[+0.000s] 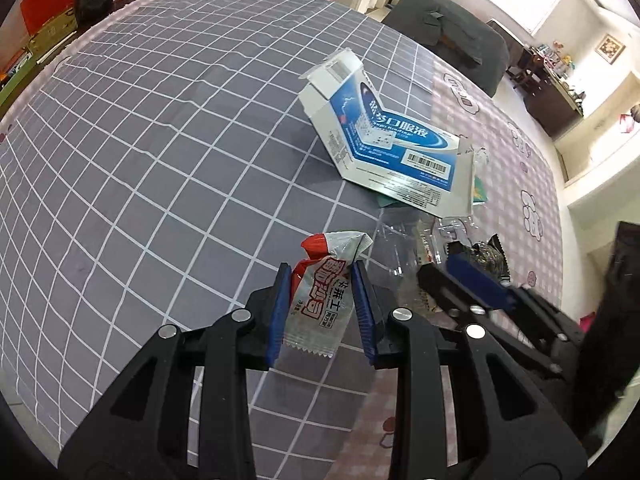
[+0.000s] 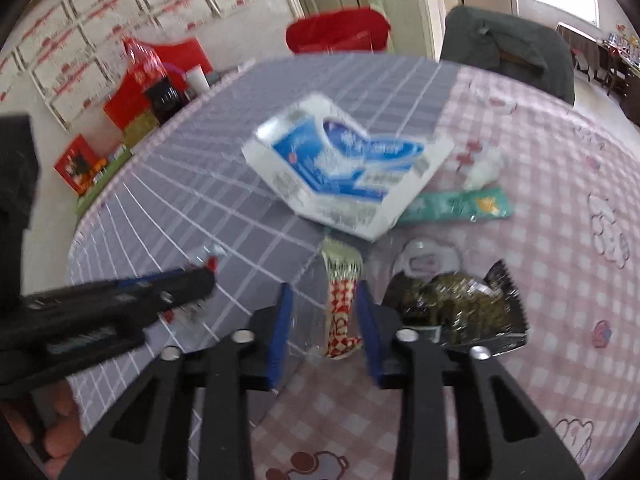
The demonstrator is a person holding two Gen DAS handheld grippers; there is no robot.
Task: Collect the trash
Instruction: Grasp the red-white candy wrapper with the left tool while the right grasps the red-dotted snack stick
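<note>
Straddling a red-and-silver wrapper [image 1: 320, 296] on the desk [image 1: 160, 160], my left claw [image 1: 322, 312] stands released. My right claw [image 2: 324, 320], also released, brackets a red-checked wrapper [image 2: 340, 308] beside the dark packet [image 2: 460, 304], near the blue-white carton [image 2: 340, 168].

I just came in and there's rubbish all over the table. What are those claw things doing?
A person is picking up trash with two hand-held grippers. The left gripper has its fingers on either side of a red and silver wrapper. The right gripper is open around a red checked wrapper. A flattened blue and white box, a green packet and a dark snack bag lie on the tablecloth.
</note>
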